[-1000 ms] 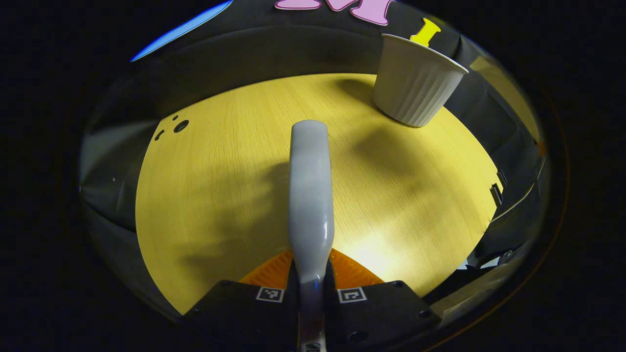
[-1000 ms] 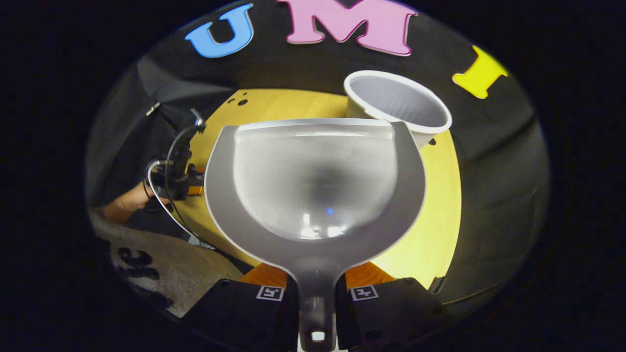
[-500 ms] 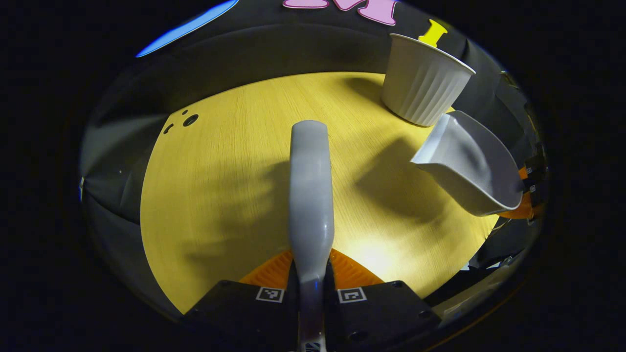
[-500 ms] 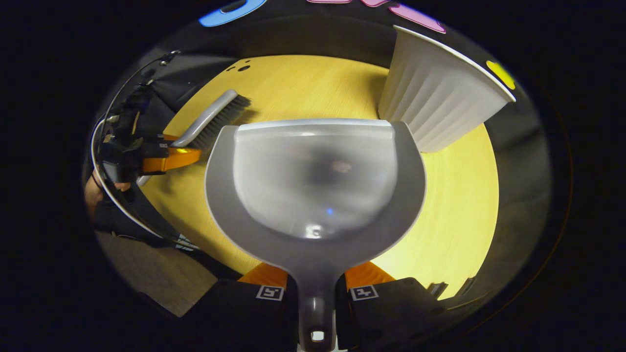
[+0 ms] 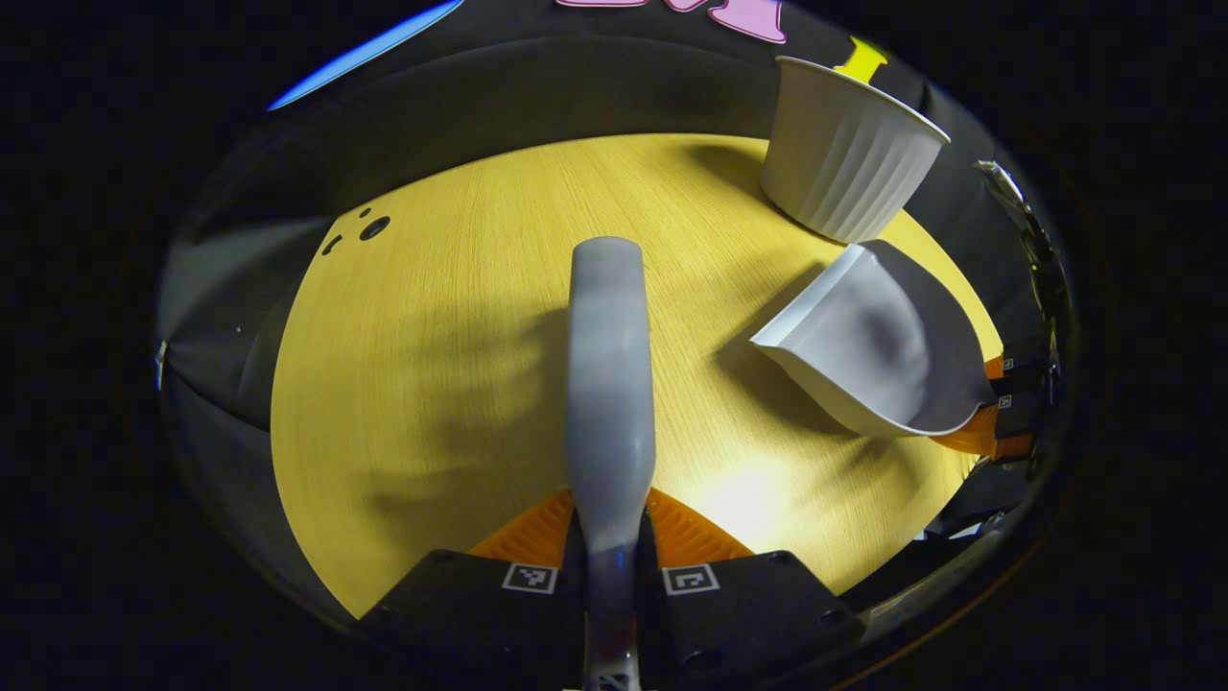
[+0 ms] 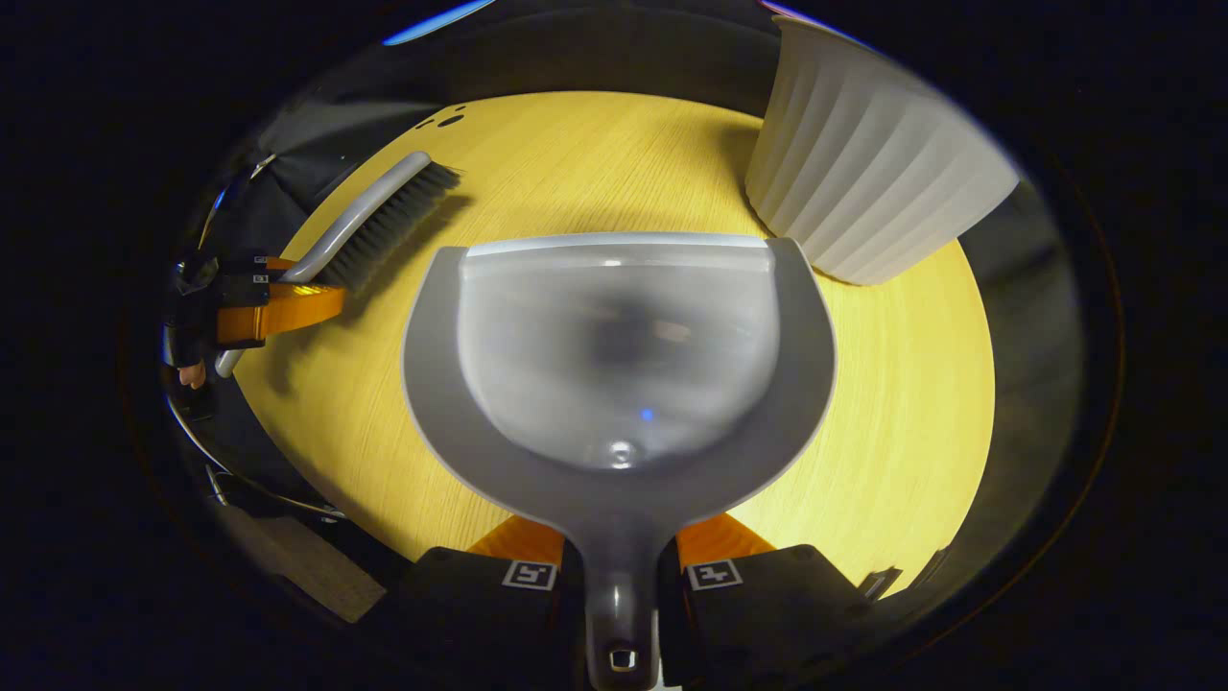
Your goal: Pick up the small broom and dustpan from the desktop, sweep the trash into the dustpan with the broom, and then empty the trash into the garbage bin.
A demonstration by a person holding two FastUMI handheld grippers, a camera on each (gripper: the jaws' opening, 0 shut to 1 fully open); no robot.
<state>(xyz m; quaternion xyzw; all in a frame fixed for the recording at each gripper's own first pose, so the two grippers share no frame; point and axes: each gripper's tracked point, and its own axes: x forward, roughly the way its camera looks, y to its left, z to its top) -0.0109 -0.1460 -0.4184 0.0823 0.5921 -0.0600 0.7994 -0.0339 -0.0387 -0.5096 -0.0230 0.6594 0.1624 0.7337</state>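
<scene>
Clamping the broom (image 5: 608, 384) by its handle at the bottom centre of the left gripper view, the left gripper (image 5: 610, 566) has both fingers pressed against the handle's narrow base. The pale handle runs straight up the middle of that frame over the yellow wooden desktop (image 5: 432, 365), casting a broad shadow to its left. Farther off, at the right of the frame, the dustpan (image 5: 863, 350) hangs tilted just above the wood with its open mouth toward the lower left, and beyond it, at the upper right, the ribbed white garbage bin (image 5: 849, 158) stands upright near the desktop's far edge.

At the bottom centre of the right gripper view, the right gripper (image 6: 619, 576) pinches the dustpan's (image 6: 619, 365) stem between both fingers. The pan spreads wide across the middle of the frame, its scoop clear inside as far as can be told. Past its upper right corner the garbage bin (image 6: 868, 182) stands close, its wall just beside the pan's rim. At the upper left, the broom (image 6: 379, 221) lies slanted with its dark bristles facing the wood, and the left gripper (image 6: 259, 302) grips its handle at the left edge; a hand (image 6: 192, 372) shows just below it.
</scene>
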